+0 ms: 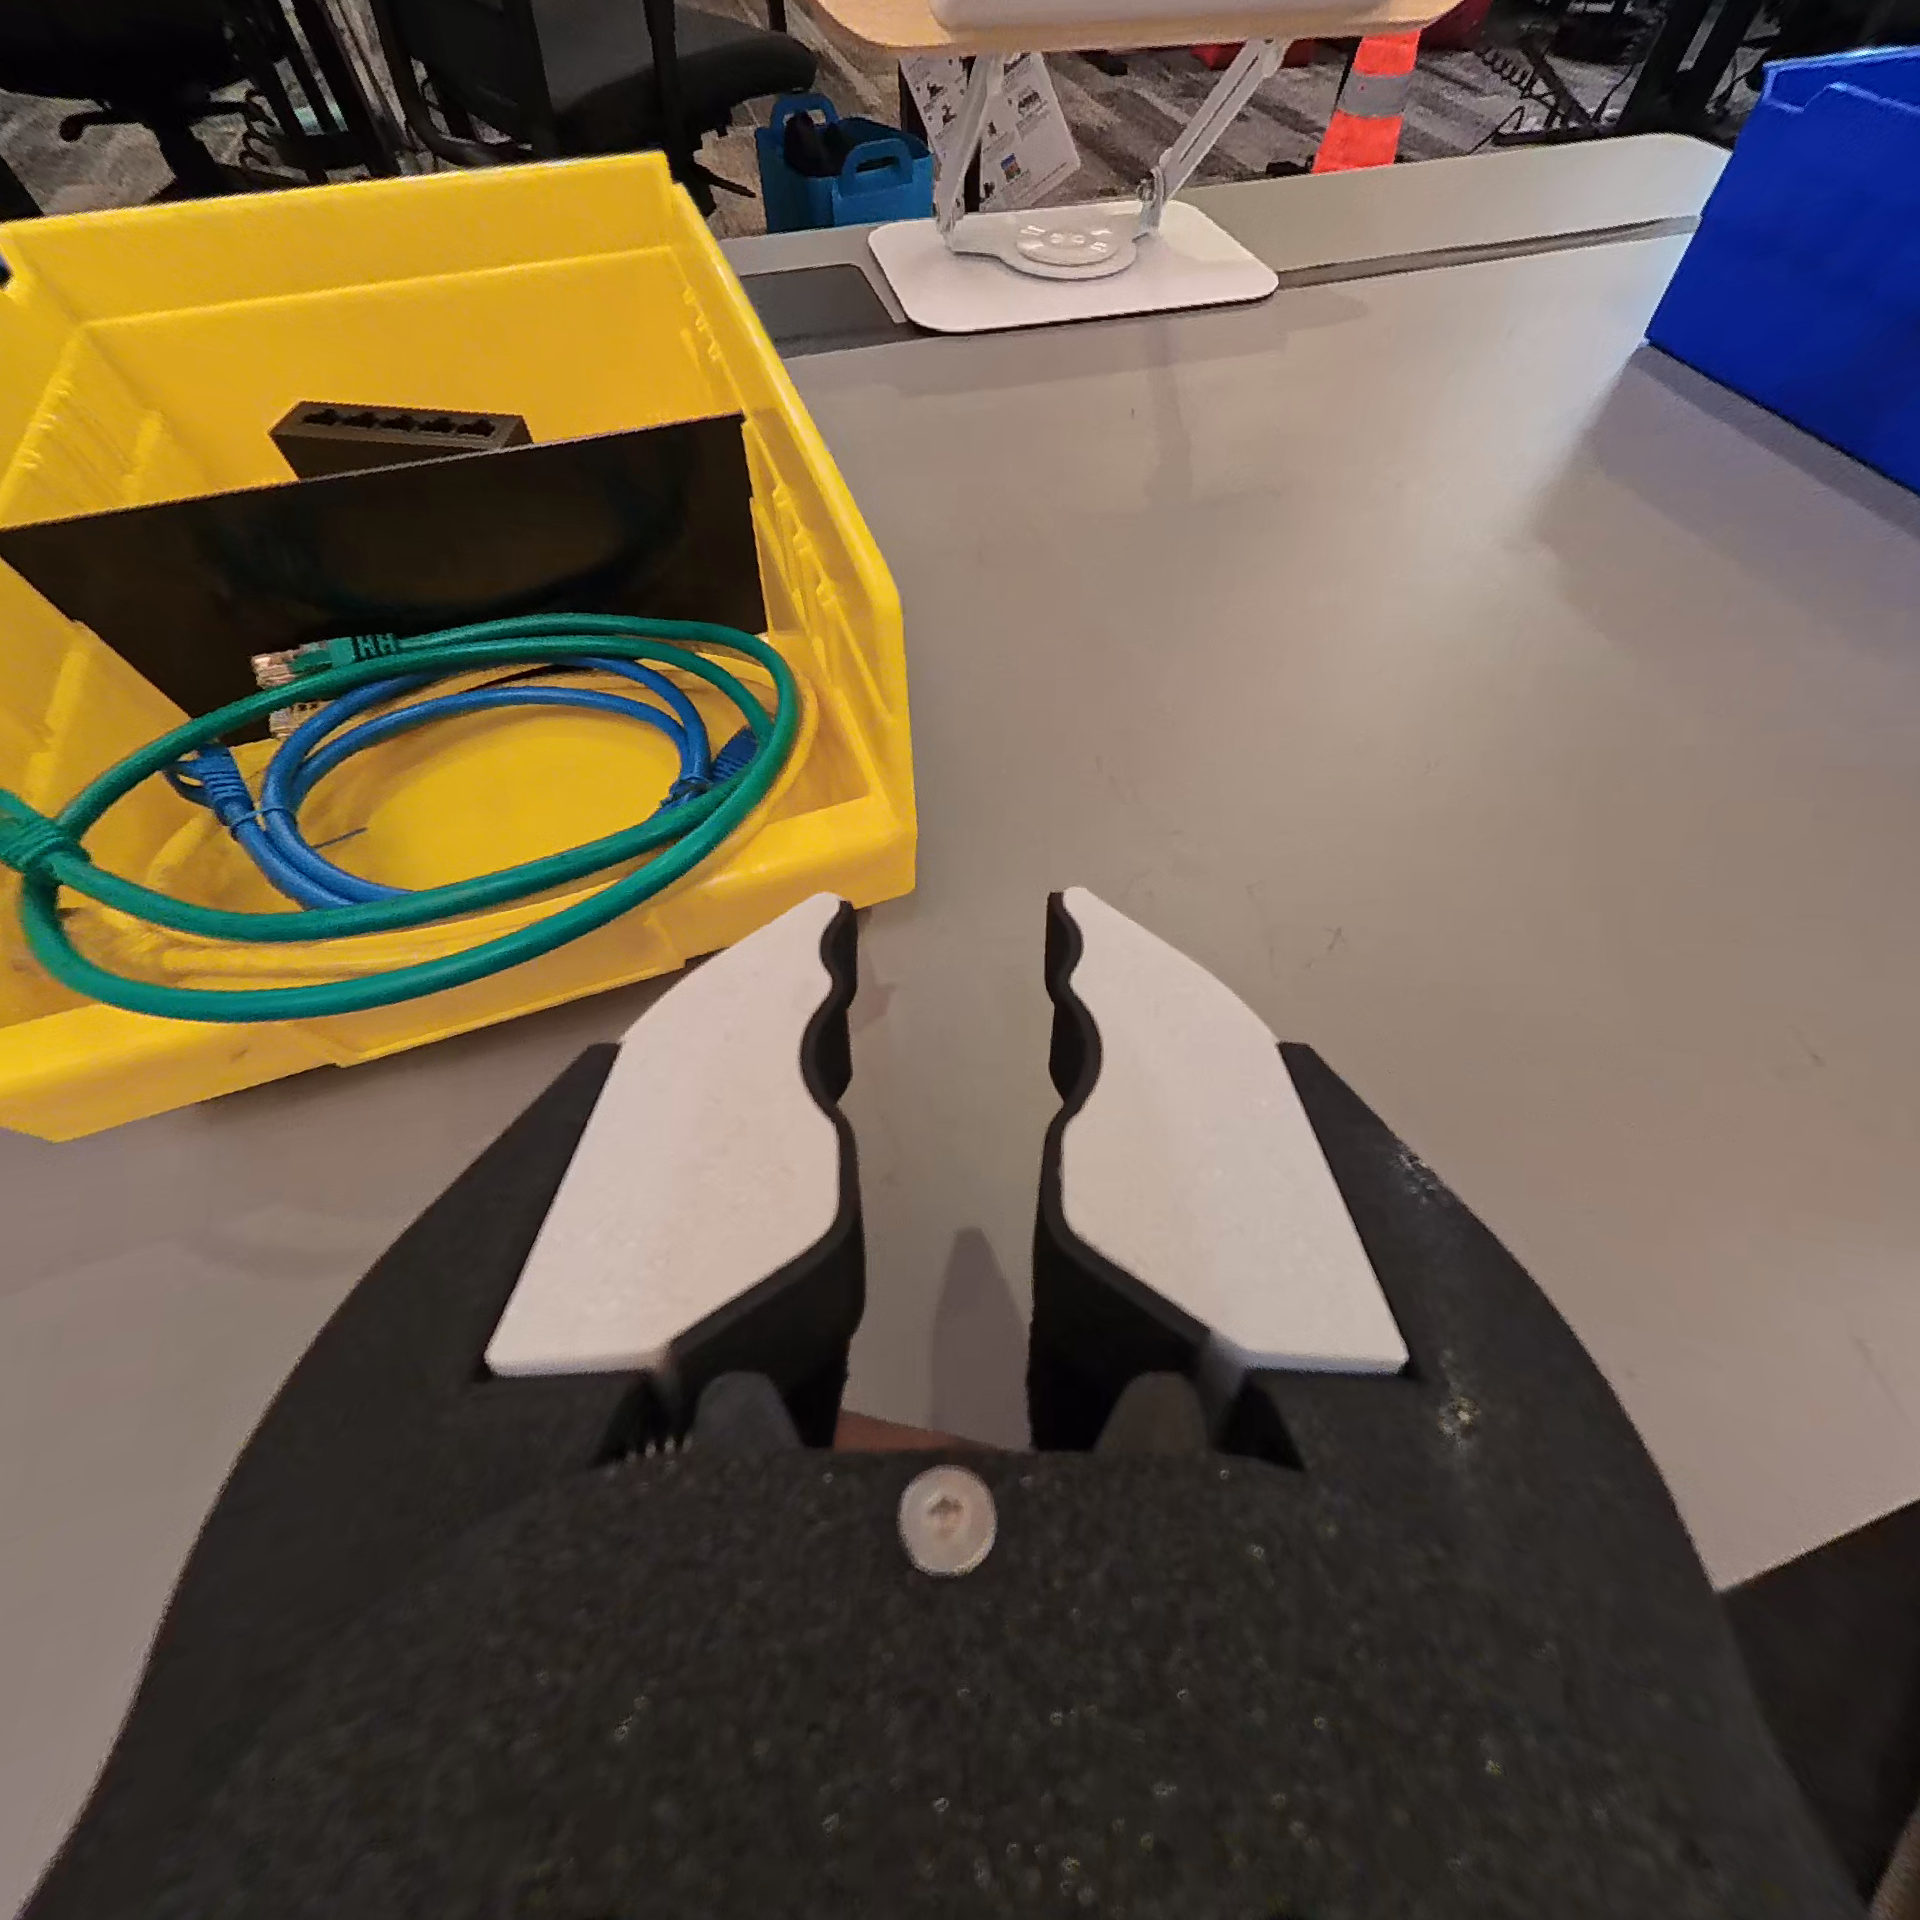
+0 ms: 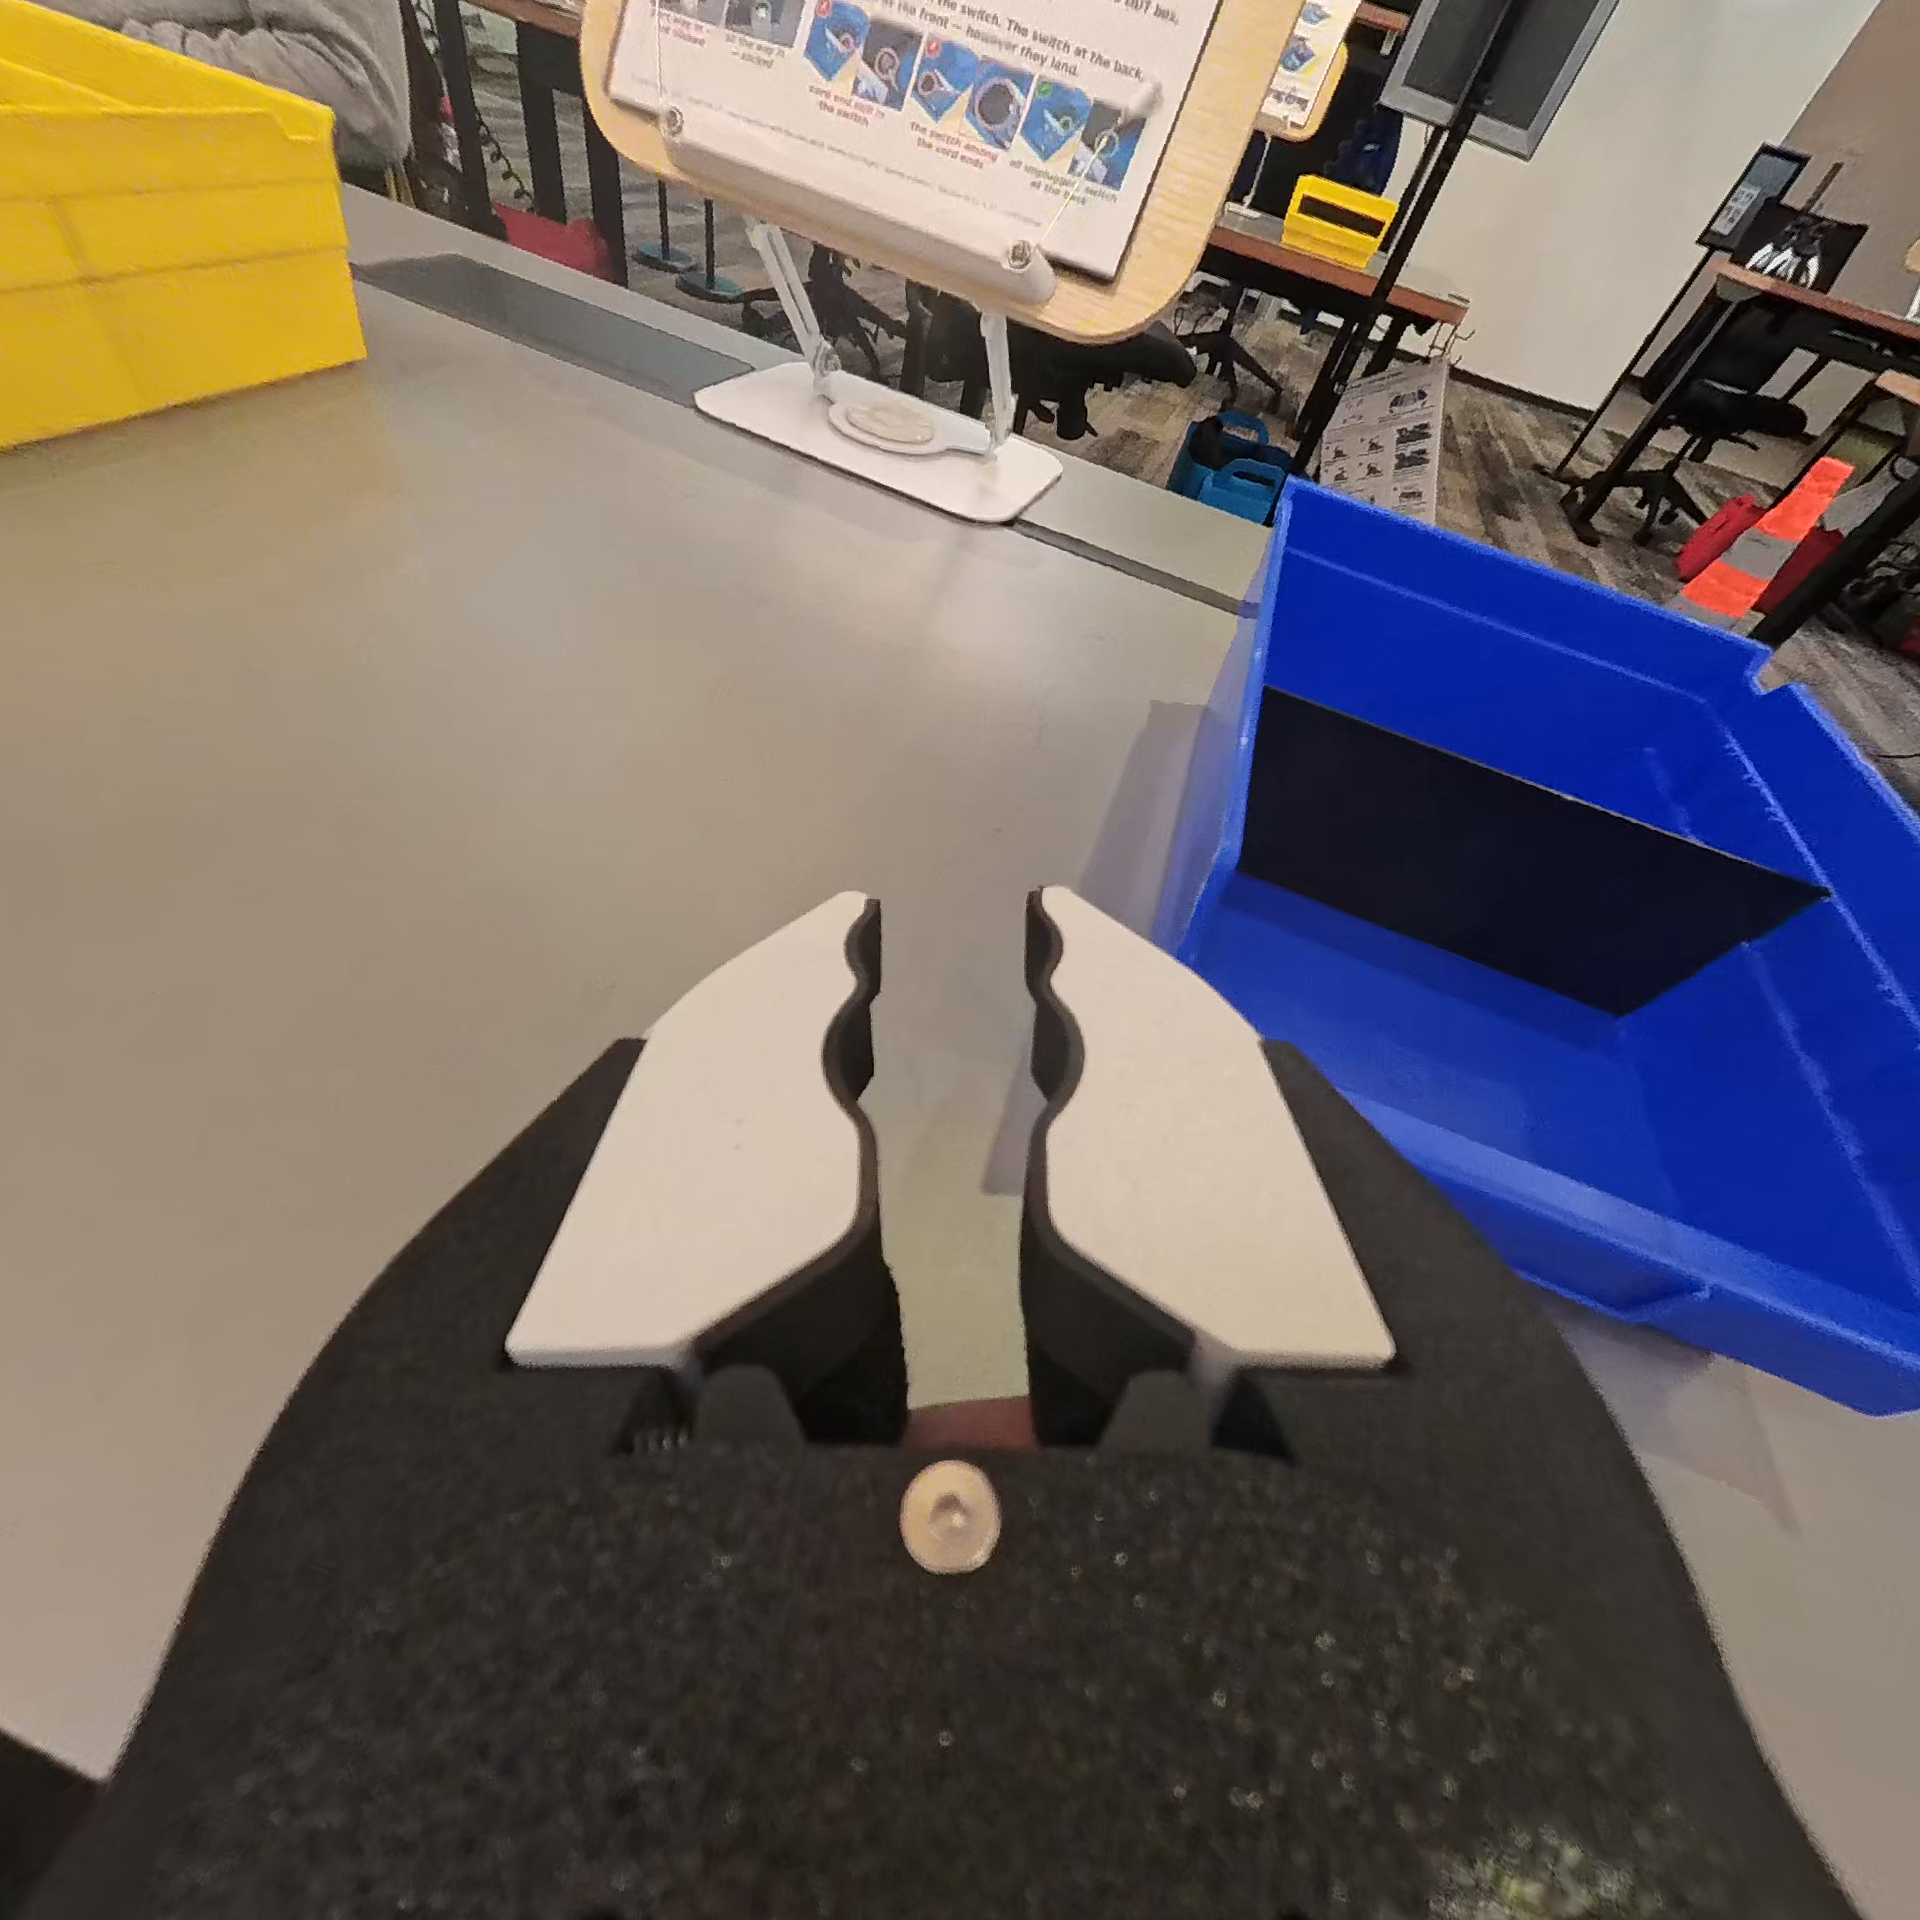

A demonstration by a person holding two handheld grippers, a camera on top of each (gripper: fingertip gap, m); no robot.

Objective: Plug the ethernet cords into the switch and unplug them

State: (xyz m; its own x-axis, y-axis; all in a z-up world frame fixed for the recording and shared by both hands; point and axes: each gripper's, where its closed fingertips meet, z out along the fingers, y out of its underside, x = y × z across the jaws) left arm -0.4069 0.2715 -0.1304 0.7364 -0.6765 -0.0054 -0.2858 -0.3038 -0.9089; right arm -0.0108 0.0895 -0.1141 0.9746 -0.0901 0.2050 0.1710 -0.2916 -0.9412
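In the left wrist view a yellow bin (image 1: 852, 727) stands on the grey table at the left. A black divider (image 1: 520, 551) splits it. Behind the divider lies a black switch (image 1: 400, 431) with its ports facing up and forward. In front of the divider lie a coiled green ethernet cord (image 1: 416, 914) and a coiled blue ethernet cord (image 1: 312, 873). My left gripper (image 1: 951, 914) is open and empty, just right of the bin's front corner. My right gripper (image 2: 954, 904) is open and empty over the bare table, left of a blue bin (image 2: 1455, 1122).
The blue bin holds only a dark divider (image 2: 1507, 873); its corner shows in the left wrist view (image 1: 1808, 260). A white stand (image 2: 883, 436) carrying an instruction board (image 2: 914, 125) sits at the table's far edge. The yellow bin's side shows at the left in the right wrist view (image 2: 156, 260). Chairs and desks stand beyond.
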